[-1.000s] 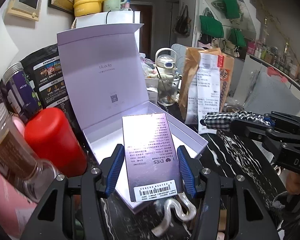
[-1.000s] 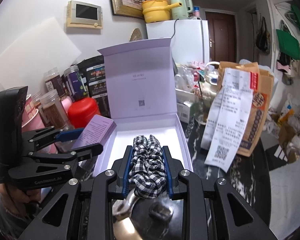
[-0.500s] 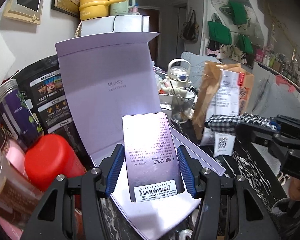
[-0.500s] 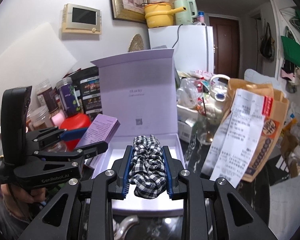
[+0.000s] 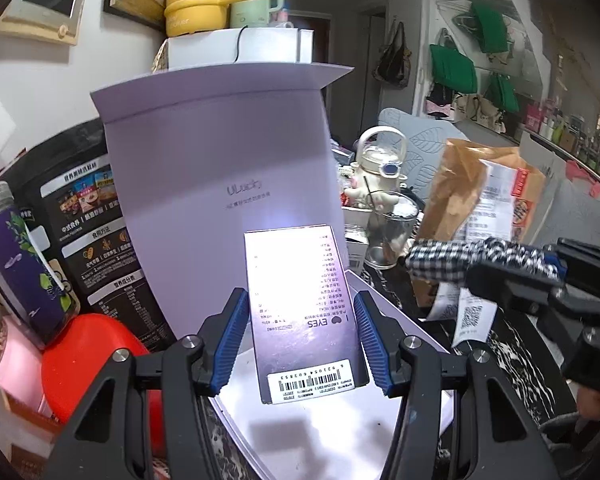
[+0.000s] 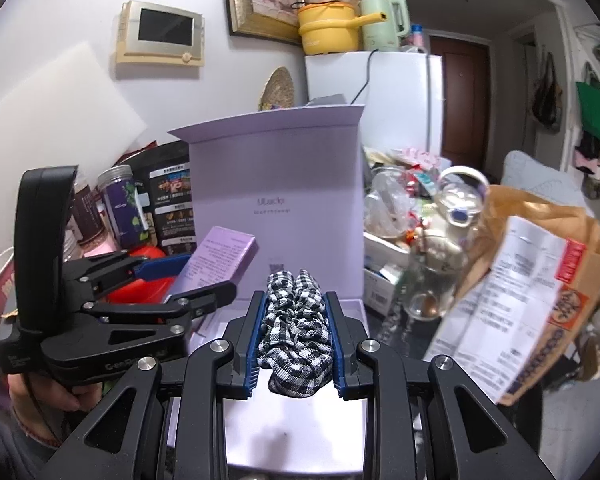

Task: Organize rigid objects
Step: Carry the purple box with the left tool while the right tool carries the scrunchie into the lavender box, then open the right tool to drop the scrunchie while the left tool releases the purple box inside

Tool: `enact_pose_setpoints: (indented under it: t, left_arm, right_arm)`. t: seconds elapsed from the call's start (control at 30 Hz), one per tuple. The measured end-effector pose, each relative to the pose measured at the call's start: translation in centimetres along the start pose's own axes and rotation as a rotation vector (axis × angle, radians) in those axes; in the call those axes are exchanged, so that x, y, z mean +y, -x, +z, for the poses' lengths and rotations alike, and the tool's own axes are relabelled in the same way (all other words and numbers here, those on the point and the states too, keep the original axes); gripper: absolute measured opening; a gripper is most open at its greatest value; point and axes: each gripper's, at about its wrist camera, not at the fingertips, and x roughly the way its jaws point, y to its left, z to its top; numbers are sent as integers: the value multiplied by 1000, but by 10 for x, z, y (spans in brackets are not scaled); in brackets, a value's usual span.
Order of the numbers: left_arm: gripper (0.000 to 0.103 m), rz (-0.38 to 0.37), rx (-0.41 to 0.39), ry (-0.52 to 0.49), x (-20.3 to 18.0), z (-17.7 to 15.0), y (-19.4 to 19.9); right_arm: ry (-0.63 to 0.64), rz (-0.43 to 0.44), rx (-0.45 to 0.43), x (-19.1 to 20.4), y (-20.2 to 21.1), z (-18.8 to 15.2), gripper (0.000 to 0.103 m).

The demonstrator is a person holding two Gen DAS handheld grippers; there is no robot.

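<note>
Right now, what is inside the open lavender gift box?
The gift box shows only bare white floor. Both grippers, the carton and scrunchie hide parts of it.

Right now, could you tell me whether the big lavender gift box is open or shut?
Open. The lavender gift box's hinged lid stands upright behind the tray, and the tray's pale floor shows bare.

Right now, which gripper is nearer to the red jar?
Left. The left gripper, holding the purple carton, sits just beside the red jar; the right gripper, holding the checked scrunchie, is farther off, over the open box.
</note>
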Motion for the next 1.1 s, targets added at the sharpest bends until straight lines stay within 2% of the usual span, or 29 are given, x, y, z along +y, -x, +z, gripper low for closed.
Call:
enact_pose_setpoints:
  t: [0.1, 0.53, 0.7, 0.8, 1.1]
  left_arm:
    - [54, 14, 23, -10, 0, -3, -11]
    - [54, 18, 145, -30, -2, -21, -67]
    - [54, 30, 185, -22, 4, -30, -85]
    - [54, 31, 212, -12, 7, -32, -94]
    - [54, 9, 247, 10, 4, -38, -111]
  right_arm:
    - [-13, 16, 20, -4, -14, -1, 27]
    - [-36, -26, 122, -27, -67, -18, 27]
    - [-33, -44, 148, -31, -81, -27, 27]
    - [-47, -22, 171, -31, -90, -30, 27]
    - [-40, -25, 204, -29, -103, -35, 29]
